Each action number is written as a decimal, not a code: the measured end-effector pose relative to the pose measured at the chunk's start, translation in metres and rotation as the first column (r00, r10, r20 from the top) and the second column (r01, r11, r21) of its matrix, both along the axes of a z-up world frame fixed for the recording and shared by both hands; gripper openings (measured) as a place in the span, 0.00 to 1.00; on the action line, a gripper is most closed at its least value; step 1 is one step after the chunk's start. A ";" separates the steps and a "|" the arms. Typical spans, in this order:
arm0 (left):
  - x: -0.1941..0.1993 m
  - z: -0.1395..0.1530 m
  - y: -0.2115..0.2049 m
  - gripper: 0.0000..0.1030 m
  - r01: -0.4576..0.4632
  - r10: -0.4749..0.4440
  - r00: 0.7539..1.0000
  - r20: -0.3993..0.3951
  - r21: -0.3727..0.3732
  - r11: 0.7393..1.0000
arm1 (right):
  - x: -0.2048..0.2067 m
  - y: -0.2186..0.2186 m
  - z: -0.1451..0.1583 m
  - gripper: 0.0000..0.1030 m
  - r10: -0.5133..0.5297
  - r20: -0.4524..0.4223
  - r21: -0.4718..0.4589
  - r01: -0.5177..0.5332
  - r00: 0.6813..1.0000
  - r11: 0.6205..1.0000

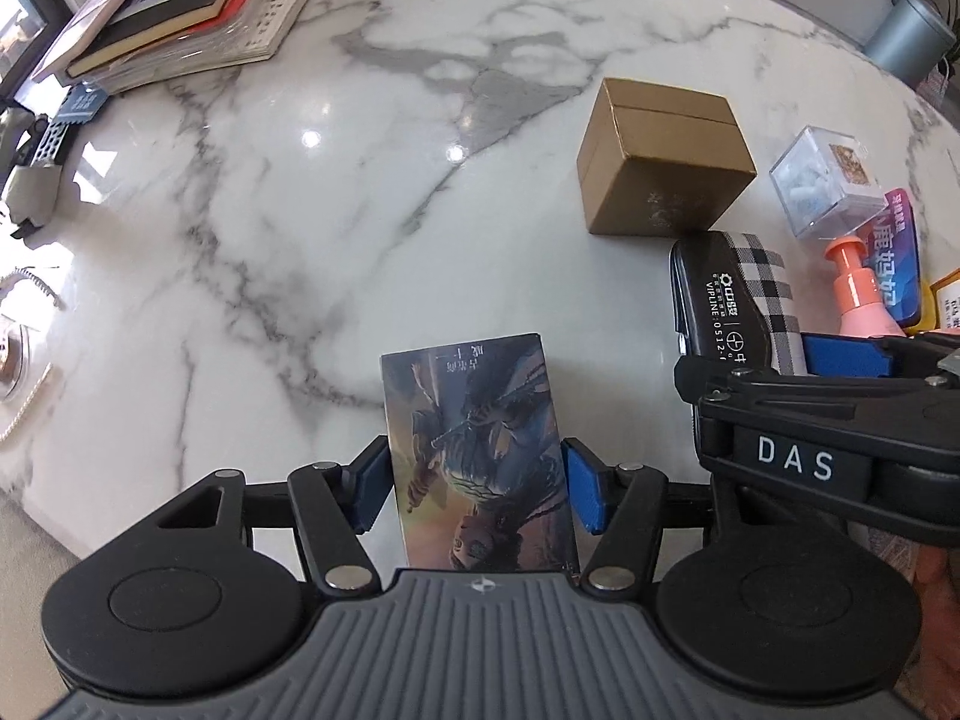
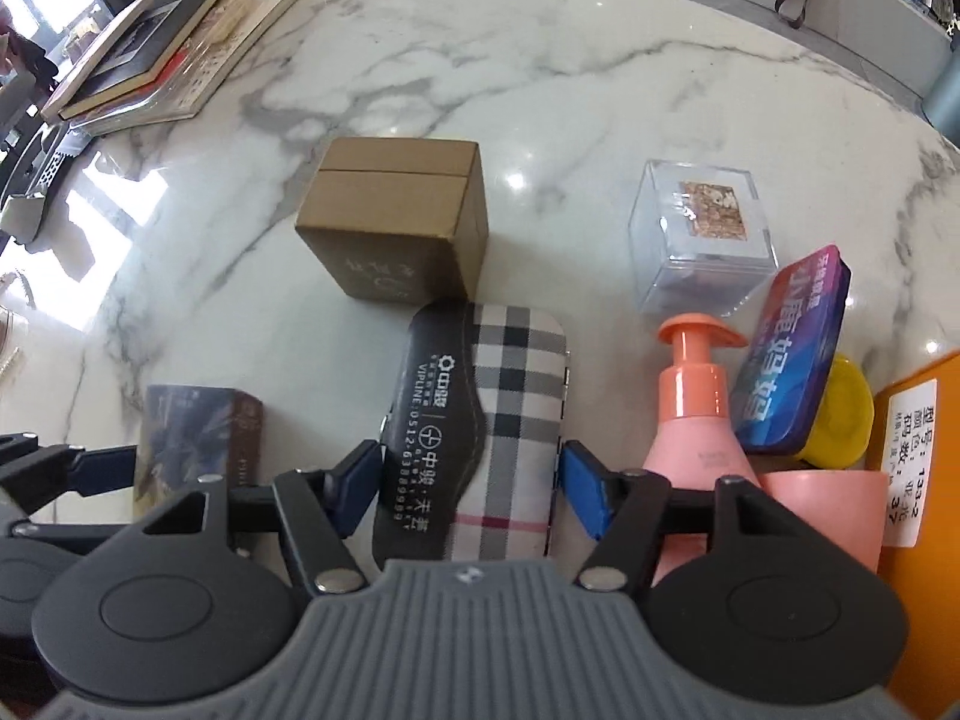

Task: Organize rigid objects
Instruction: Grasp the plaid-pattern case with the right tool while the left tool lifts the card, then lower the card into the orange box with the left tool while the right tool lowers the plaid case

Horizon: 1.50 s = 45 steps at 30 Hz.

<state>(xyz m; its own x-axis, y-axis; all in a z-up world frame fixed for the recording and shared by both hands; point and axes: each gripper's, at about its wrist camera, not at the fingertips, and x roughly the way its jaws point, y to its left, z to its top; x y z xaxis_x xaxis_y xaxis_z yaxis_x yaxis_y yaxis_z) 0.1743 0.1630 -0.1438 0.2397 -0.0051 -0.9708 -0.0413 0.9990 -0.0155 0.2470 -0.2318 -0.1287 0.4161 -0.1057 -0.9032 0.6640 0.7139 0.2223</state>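
Low over the marble table (image 1: 300, 228), the left gripper (image 1: 477, 483) clamps an illustrated card box (image 1: 477, 450) and the right gripper (image 2: 471, 492) grips a plaid case (image 2: 480, 420) — both side by side. Only the right view shows the pink pump bottle (image 2: 690, 414) whole, beside the case.
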 end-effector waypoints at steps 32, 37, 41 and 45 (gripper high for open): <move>-0.056 0.144 -0.099 0.66 0.196 -0.127 0.940 0.317 -0.196 0.961 | -0.197 0.003 0.121 0.62 -0.288 0.448 0.017 0.314 0.846 0.949; -0.054 0.160 -0.171 0.66 0.349 -0.267 0.901 0.343 -0.205 0.914 | -0.267 -0.011 0.124 0.62 -0.389 0.453 -0.008 0.440 0.802 0.898; -0.047 0.160 -0.229 0.66 0.444 -0.359 0.875 0.324 -0.242 0.863 | -0.318 -0.025 0.111 0.62 -0.480 0.438 -0.003 0.536 0.760 0.844; -0.033 0.141 -0.284 0.66 0.484 -0.424 0.864 0.272 -0.215 0.848 | -0.360 -0.043 0.085 0.62 -0.576 0.403 0.036 0.617 0.711 0.786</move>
<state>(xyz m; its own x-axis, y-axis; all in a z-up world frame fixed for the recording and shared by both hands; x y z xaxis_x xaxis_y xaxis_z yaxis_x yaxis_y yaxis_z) 0.1417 -0.1211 -0.0032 0.3400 -0.4145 -0.8442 0.4504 0.8598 -0.2407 -0.1129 -0.2749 -0.0432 0.5355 -0.5241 -0.6623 0.8375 0.2283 0.4964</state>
